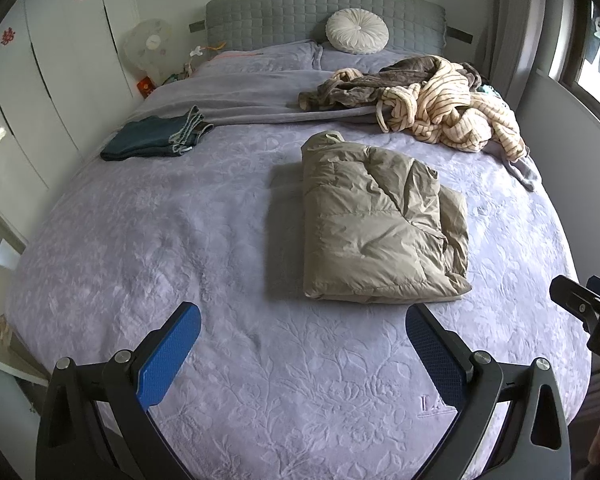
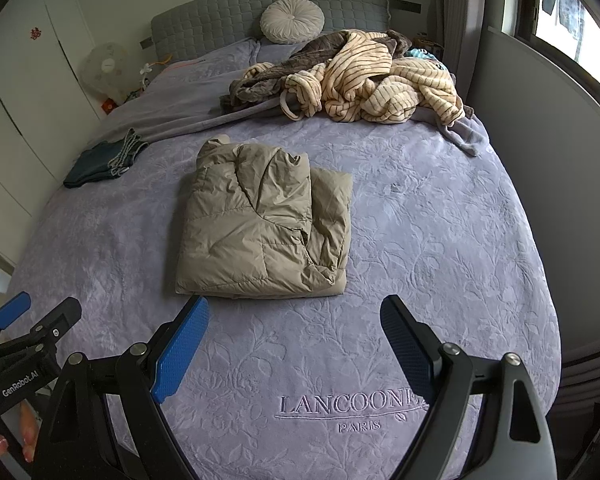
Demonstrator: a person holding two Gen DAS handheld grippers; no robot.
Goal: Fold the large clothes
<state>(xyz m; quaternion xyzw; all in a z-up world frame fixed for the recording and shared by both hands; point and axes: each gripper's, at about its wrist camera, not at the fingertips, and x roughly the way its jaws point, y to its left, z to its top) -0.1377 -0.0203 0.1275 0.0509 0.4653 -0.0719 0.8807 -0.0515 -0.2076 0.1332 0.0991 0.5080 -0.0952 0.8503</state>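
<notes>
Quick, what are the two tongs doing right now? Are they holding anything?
Left tongs: open, holding nothing, above the bed cover.
Right tongs: open, holding nothing, just short of the folded tan jacket.

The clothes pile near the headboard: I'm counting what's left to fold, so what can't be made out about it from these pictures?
- Clothes pile, both views: the striped robe and a brown garment tangle together; how many pieces lie underneath is hidden.
- Teal item, right wrist view: only a scrap shows behind the pile.
- Folded jacket: its underside and inner layers are covered by its own folds.
- Folded jeans: too small to count the layers.
</notes>
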